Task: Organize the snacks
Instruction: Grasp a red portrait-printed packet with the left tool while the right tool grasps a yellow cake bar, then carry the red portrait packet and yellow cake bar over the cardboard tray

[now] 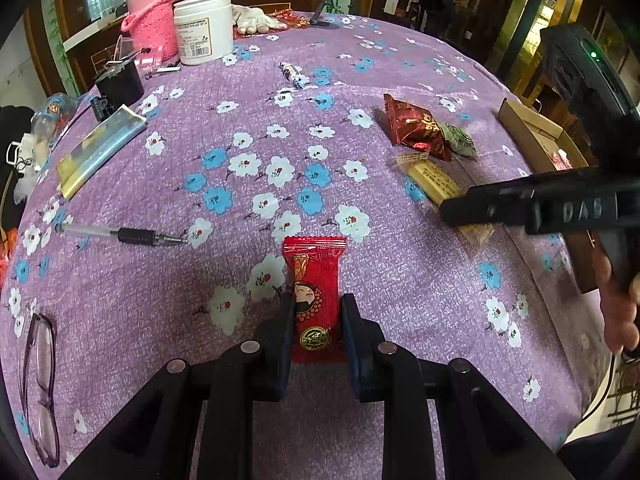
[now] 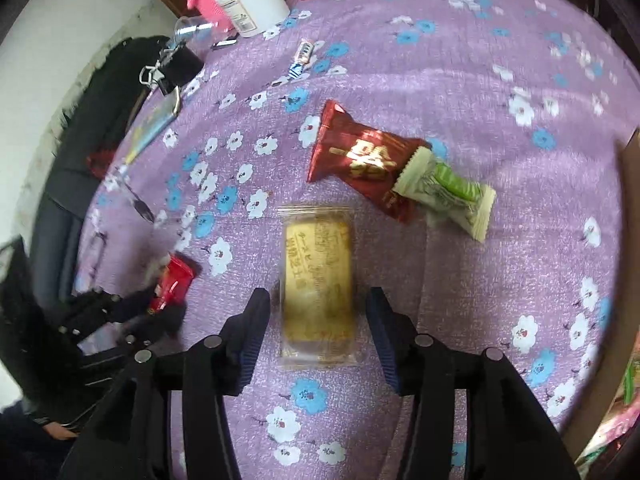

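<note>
The left gripper (image 1: 316, 316) is clamped on a small red snack packet (image 1: 315, 296), its two pads pressed against the packet's long sides, and the packet's upper half sticks out past the fingertips over the purple flowered tablecloth (image 1: 400, 264). Beside that red packet, toward the right, the right gripper (image 2: 320, 312) hangs with its jaws partly apart on either side of a yellow biscuit bar (image 2: 318, 280) in clear wrap; the pads stand just clear of the bar, which lies flat on the cloth. Beyond the bar lies a dark red snack bag (image 2: 356, 158), and a green-and-white candy (image 2: 448, 196) overlaps its right end. To the right of these, at the table's edge, sits an open cardboard box (image 1: 532, 132). Left of the red packet a pen (image 1: 124, 236) lies on the cloth, with glasses (image 1: 40, 384) nearer the edge. Farther off is a small blue-and-white wrapped sweet (image 1: 295, 74), and behind it a white tub (image 1: 204, 28) stands next to a pink knitted holder (image 1: 152, 26).
</note>
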A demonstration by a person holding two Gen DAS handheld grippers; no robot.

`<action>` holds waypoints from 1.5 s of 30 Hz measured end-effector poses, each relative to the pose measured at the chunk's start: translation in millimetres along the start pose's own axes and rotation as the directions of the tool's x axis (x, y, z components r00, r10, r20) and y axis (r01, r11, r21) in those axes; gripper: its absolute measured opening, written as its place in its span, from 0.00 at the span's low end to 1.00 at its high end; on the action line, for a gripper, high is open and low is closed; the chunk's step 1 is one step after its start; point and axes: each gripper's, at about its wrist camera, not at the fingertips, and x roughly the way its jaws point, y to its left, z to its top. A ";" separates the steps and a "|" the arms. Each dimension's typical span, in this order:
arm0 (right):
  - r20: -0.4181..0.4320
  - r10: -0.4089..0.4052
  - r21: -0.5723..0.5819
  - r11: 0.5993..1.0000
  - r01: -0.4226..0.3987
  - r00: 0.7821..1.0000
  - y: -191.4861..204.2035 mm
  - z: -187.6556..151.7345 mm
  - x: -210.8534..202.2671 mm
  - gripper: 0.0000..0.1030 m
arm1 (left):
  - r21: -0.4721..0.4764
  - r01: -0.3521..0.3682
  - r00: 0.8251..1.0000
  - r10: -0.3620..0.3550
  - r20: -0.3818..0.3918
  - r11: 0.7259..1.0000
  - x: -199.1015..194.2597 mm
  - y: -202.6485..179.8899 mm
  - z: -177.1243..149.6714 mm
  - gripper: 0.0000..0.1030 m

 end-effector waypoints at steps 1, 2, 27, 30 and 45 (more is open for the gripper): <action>0.004 -0.030 -0.018 0.999 0.030 1.000 4.4 -1.7 1.1 0.50 | -0.001 -0.002 1.000 0.002 0.005 1.000 0.2 -0.4 -0.2 0.22; 0.012 -0.073 -0.036 0.997 0.073 0.997 10.1 -4.2 2.0 0.46 | 0.002 -0.006 1.000 0.006 0.010 1.000 0.6 -1.1 -0.1 0.22; 0.160 -0.036 0.340 0.940 -0.021 0.986 -16.6 -104.4 -59.3 0.31 | 0.202 0.090 0.995 -0.098 0.029 0.975 -3.5 -81.3 13.8 0.22; 0.187 -0.035 0.331 0.943 -0.029 0.982 -26.3 -104.9 -72.2 0.31 | 0.209 0.073 0.995 -0.085 0.049 0.975 -9.0 -94.1 19.5 0.22; 0.273 -0.005 0.338 0.937 -0.091 0.962 -105.6 -140.7 -133.3 0.31 | 0.244 0.006 0.995 -0.030 0.093 0.970 -21.0 -183.7 34.8 0.22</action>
